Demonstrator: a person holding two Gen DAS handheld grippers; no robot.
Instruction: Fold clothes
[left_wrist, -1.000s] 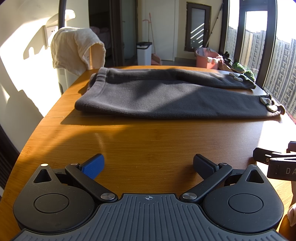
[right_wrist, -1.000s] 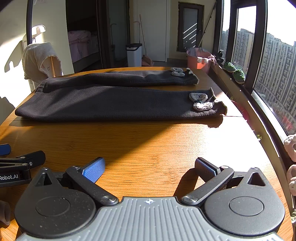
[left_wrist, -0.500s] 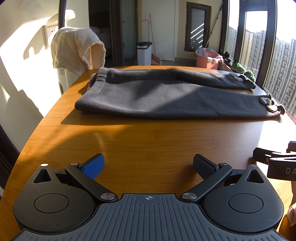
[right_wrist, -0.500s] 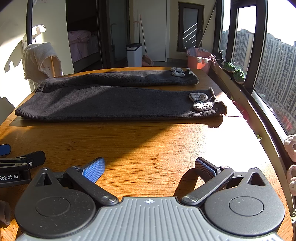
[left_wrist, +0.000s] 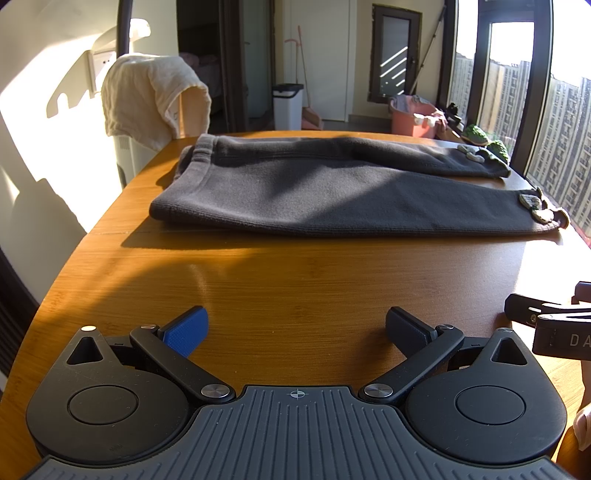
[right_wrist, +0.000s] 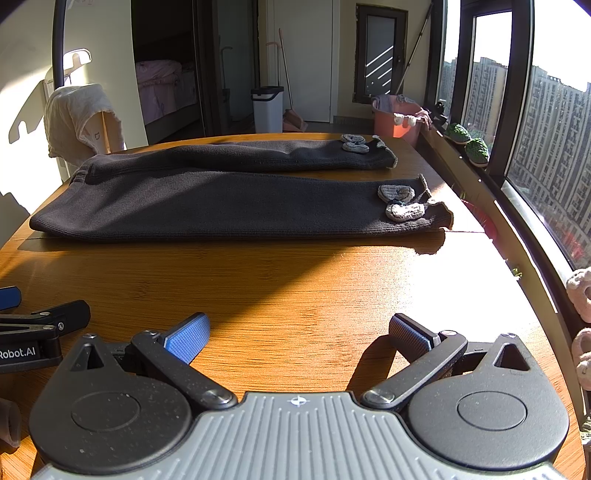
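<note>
Zero folds made: dark trousers (left_wrist: 332, 192) lie flat, full-length on counter (left_wrist: 295, 280). Left gripper (left_wrist: 295, 328) and right gripper (right_wrist: 297, 334) jaws spread wide, empty.

Dark grey trousers (left_wrist: 332, 192) — flat on the wooden table (left_wrist: 295, 280), legs spread, unfolded

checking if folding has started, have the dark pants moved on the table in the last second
No. In the right wrist view the dark pants keep their position against the table seam; both open grippers are clear of them.
</note>
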